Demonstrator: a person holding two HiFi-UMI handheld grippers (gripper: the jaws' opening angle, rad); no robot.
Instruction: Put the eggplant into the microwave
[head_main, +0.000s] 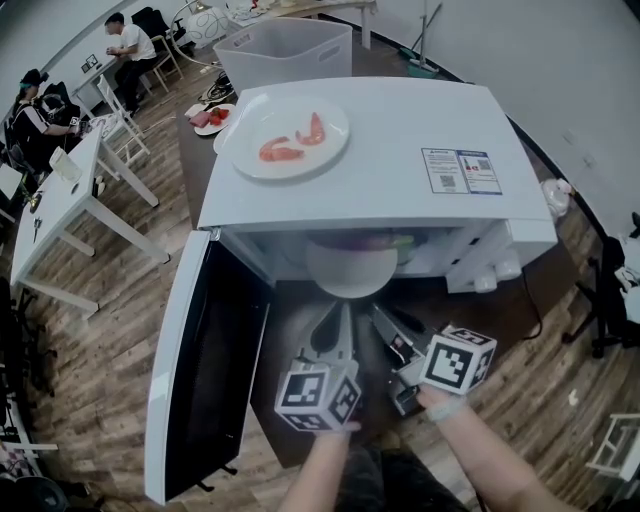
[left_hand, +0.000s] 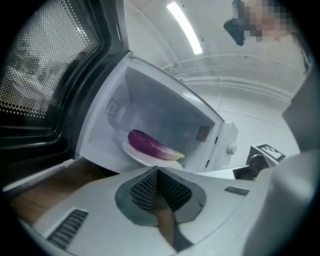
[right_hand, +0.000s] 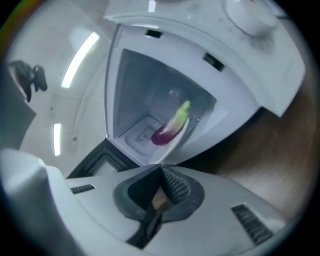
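A purple eggplant (left_hand: 150, 145) with a green stem end lies on a white plate (left_hand: 137, 156) inside the open white microwave (head_main: 400, 140). In the right gripper view the eggplant (right_hand: 170, 129) shows tilted, because that gripper is rolled. From the head view only a purple sliver of eggplant (head_main: 355, 241) shows above the plate's rim (head_main: 350, 272). The door (head_main: 205, 370) hangs open to the left. My left gripper (head_main: 345, 318) (left_hand: 157, 171) and my right gripper (head_main: 382, 318) (right_hand: 161, 170) hover side by side just outside the opening. Both are shut and hold nothing.
On top of the microwave sits a plate of shrimp (head_main: 290, 140). Behind it stand a white bin (head_main: 285, 50) and a small plate of red food (head_main: 212, 117). The control knob (left_hand: 231, 148) is right of the cavity. White tables and seated people are at far left.
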